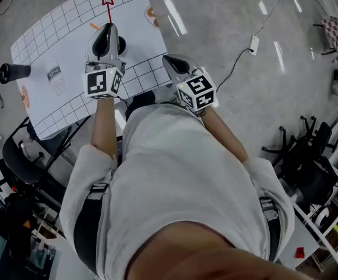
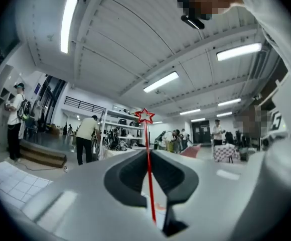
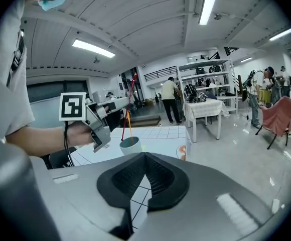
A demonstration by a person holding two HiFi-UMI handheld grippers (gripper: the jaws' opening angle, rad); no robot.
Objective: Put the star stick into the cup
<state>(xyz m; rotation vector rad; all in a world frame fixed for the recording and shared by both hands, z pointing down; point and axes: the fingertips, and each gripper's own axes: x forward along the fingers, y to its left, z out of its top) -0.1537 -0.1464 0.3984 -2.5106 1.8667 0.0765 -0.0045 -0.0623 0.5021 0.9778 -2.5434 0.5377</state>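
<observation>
Left gripper (image 2: 148, 159) clamped low on the star stick (image 2: 146, 134), star upright beyond its jaws. Cup (image 3: 130, 145) just beneath them, stick's tip possibly already inside. Right gripper (image 3: 145, 160) closed, empty. Stick probably light, thin, flexible: hold the shaft.

Both grippers are held out in front of the body at the ends of bare forearms. The left gripper (image 1: 106, 28) is held farther forward, and its jaws are closed on the thin shaft of the star stick (image 2: 147, 179), which stands nearly upright between them. The right gripper (image 1: 169, 60) is held nearer the body and turned slightly toward the left one. Its jaws are brought together with nothing between them.
</observation>
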